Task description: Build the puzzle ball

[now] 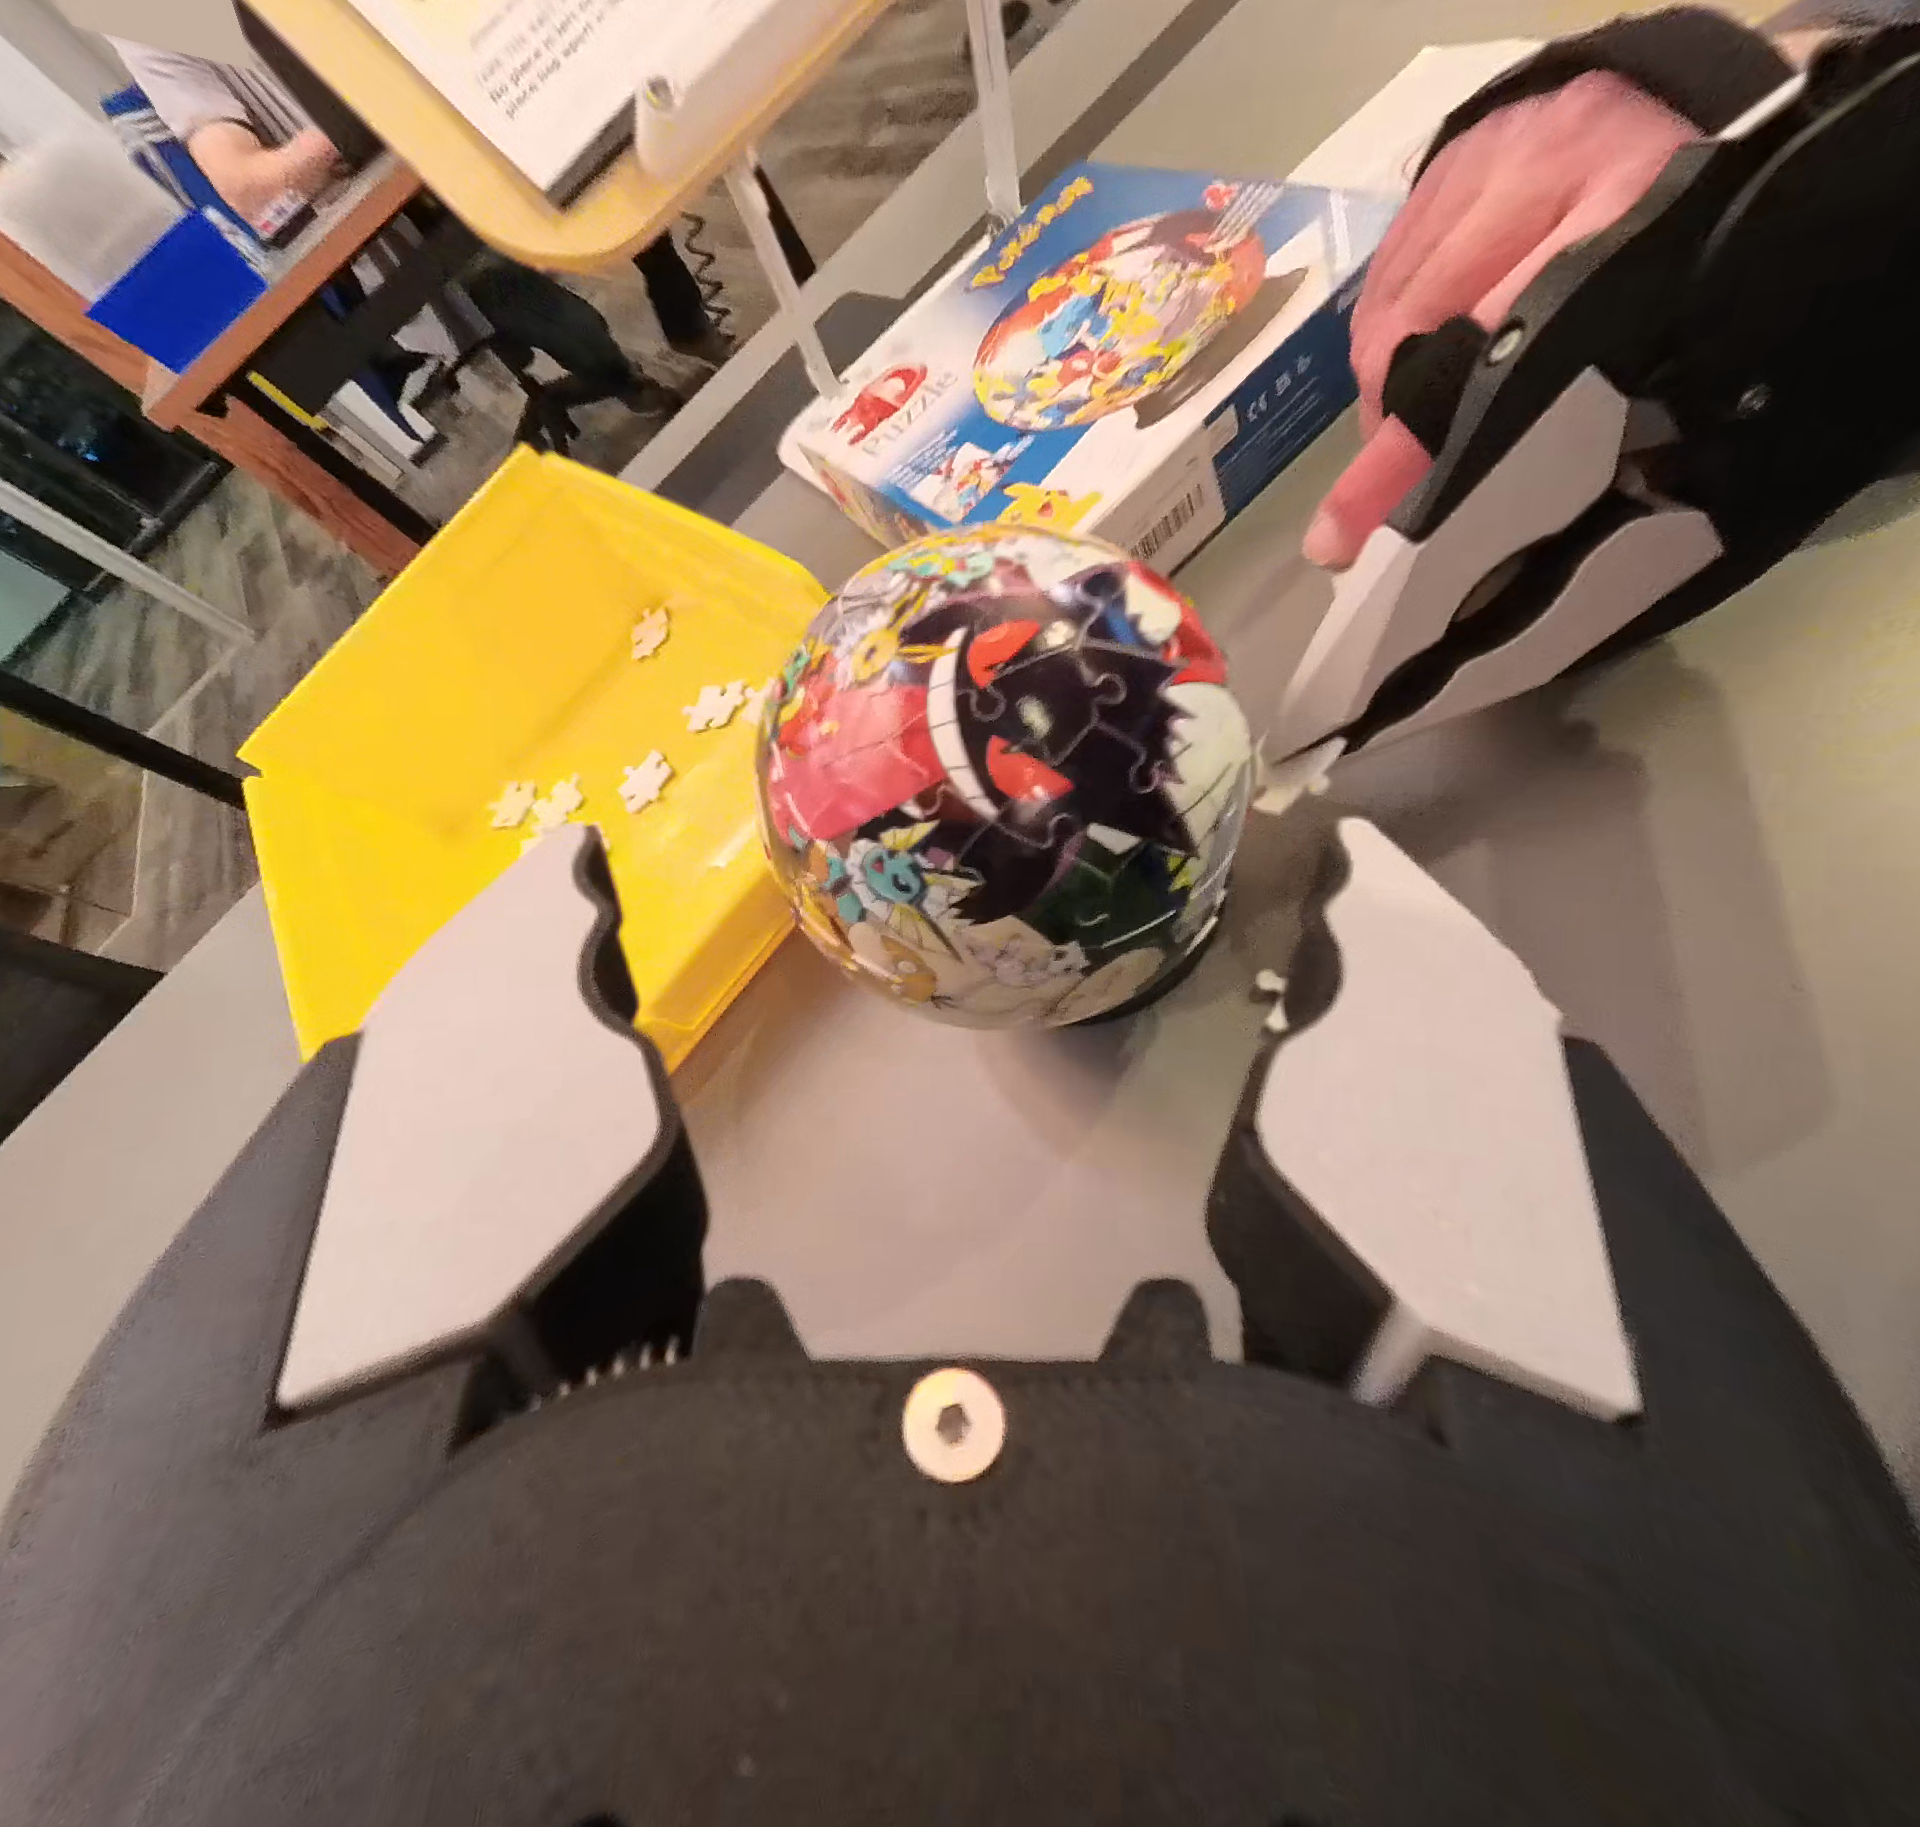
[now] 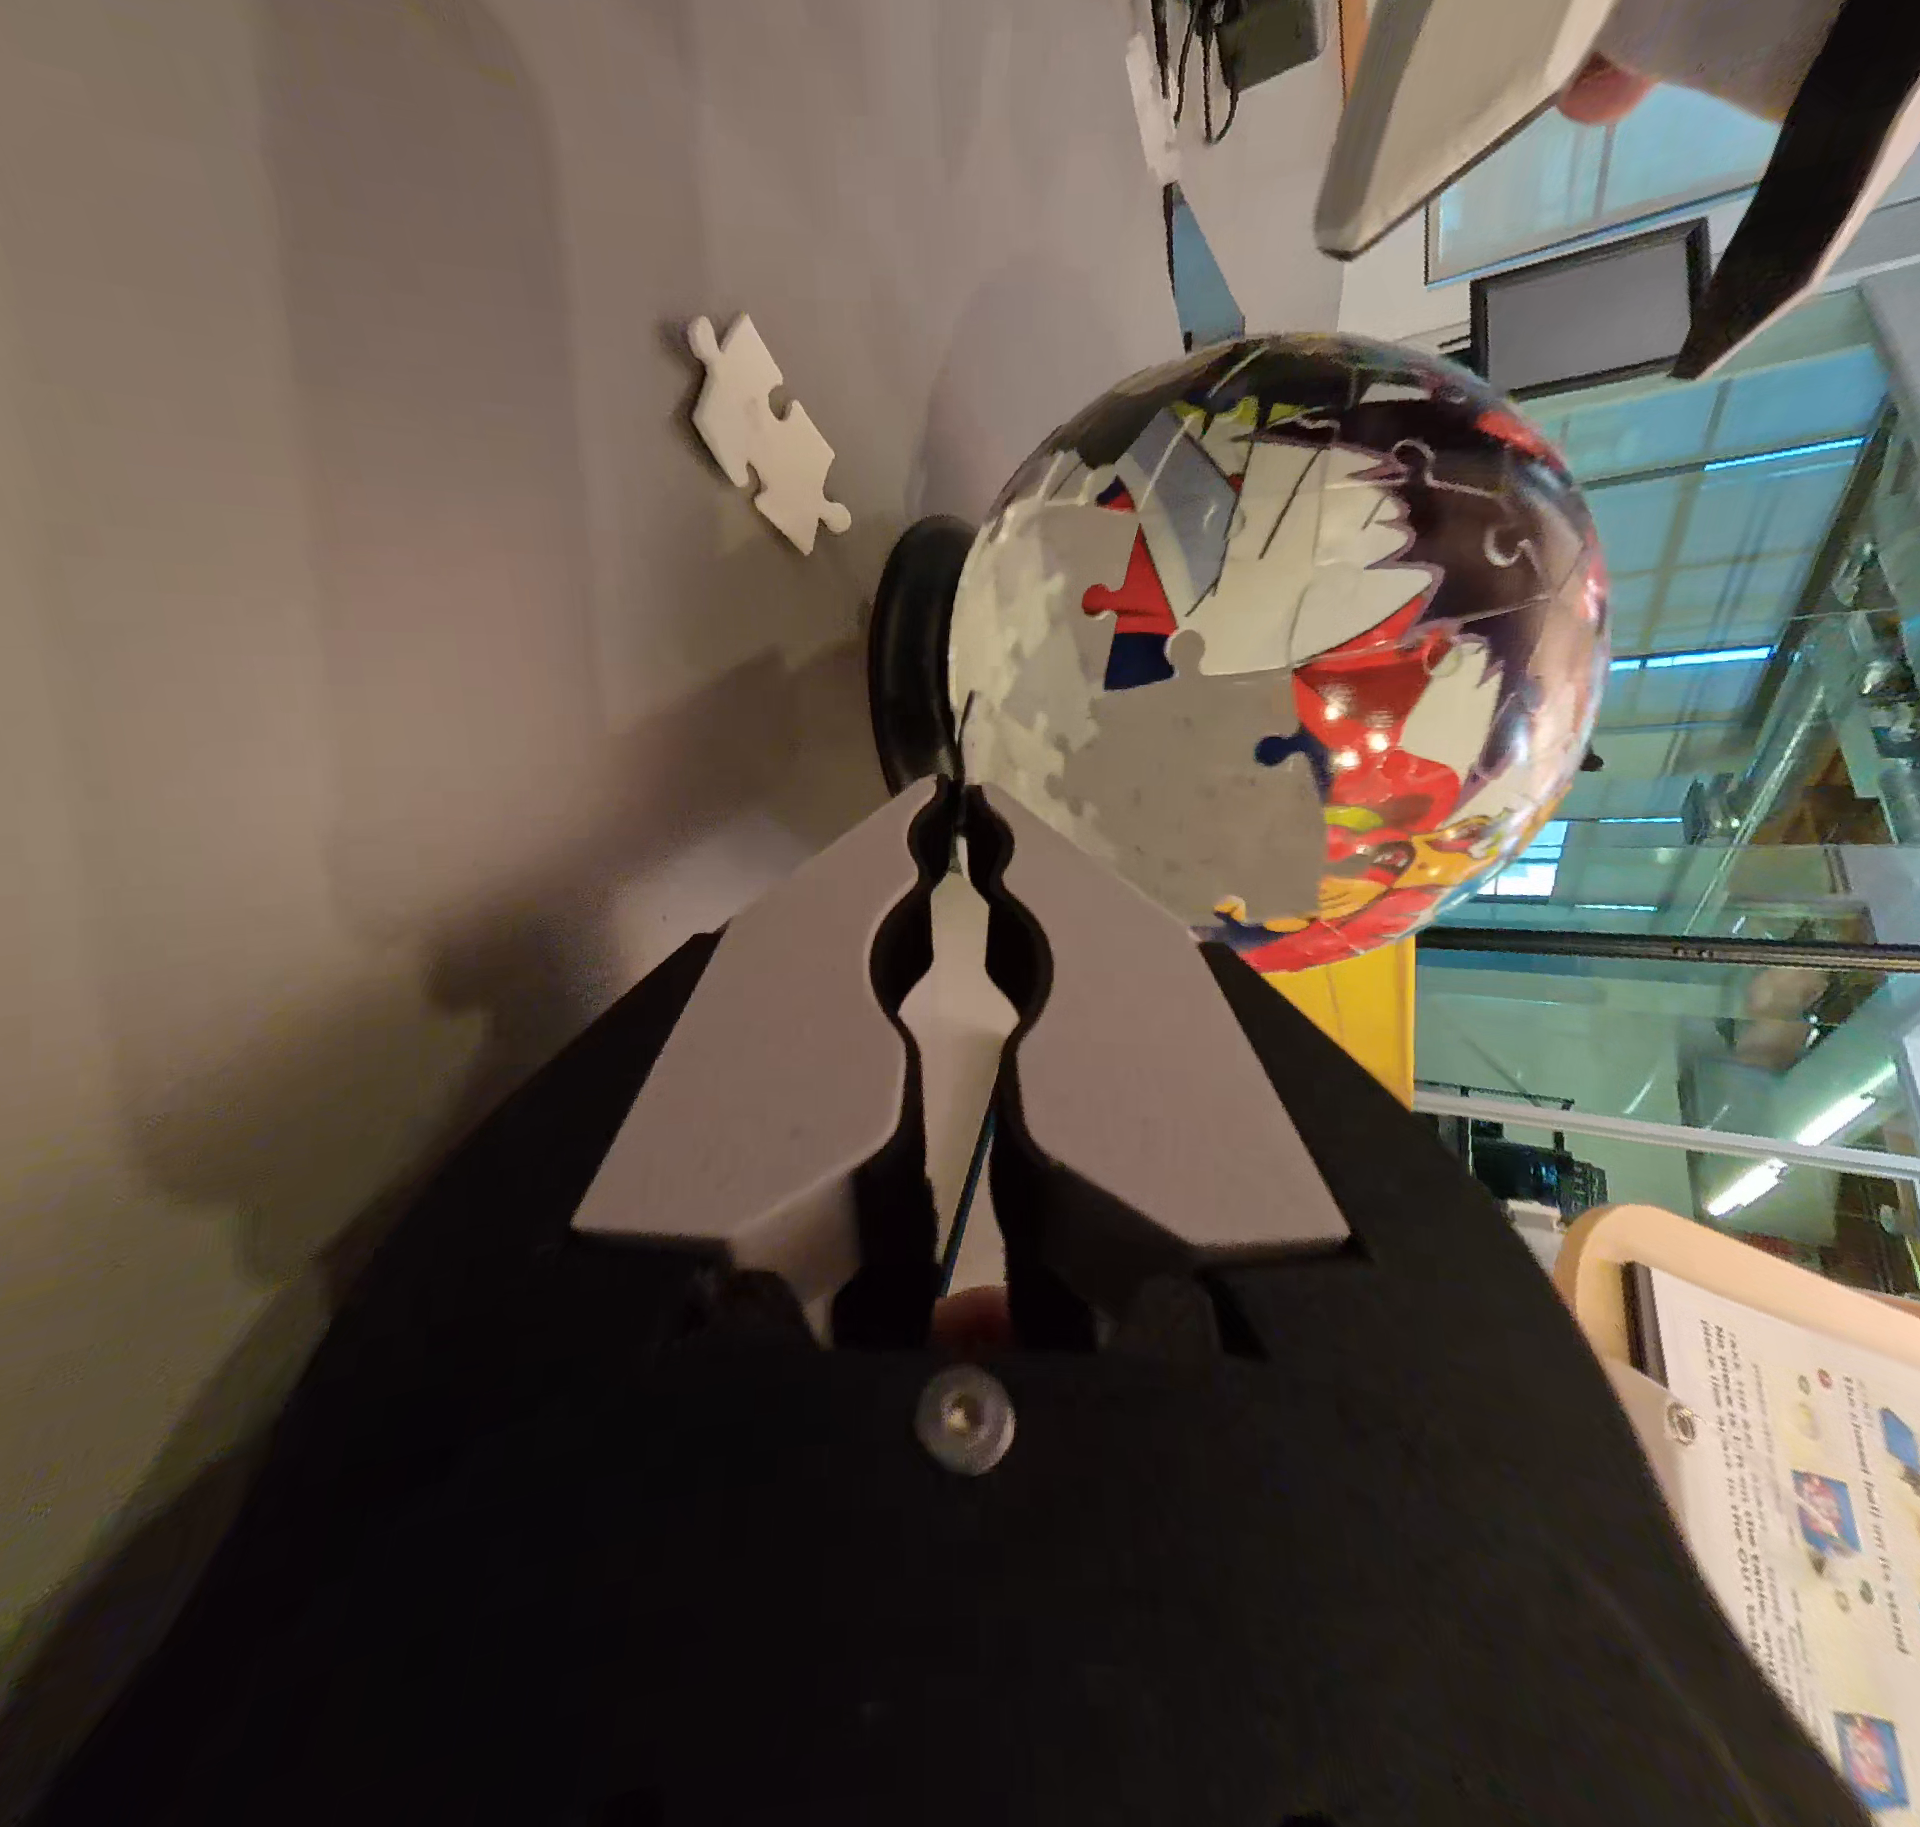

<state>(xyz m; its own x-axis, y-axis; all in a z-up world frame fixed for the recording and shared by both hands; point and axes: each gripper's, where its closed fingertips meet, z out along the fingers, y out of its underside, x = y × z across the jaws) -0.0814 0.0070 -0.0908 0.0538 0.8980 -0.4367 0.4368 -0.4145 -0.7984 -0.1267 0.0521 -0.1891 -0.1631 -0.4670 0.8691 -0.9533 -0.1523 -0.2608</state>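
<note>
Puzzle ball (image 1: 1003, 775) sits on black ring stand (image 2: 914, 655) on bench (image 1: 935, 1185), gap low on its side. Right tool (image 2: 958, 798) pinches a piece (image 2: 961, 1008) edge-on; left tool (image 1: 966, 894) wide, empty, near ball. Risks, as we judge: push w/o bracing rolls ball off stand; thin grip lets piece slip. Spare piece (image 2: 767, 432) lies beside stand.
</note>
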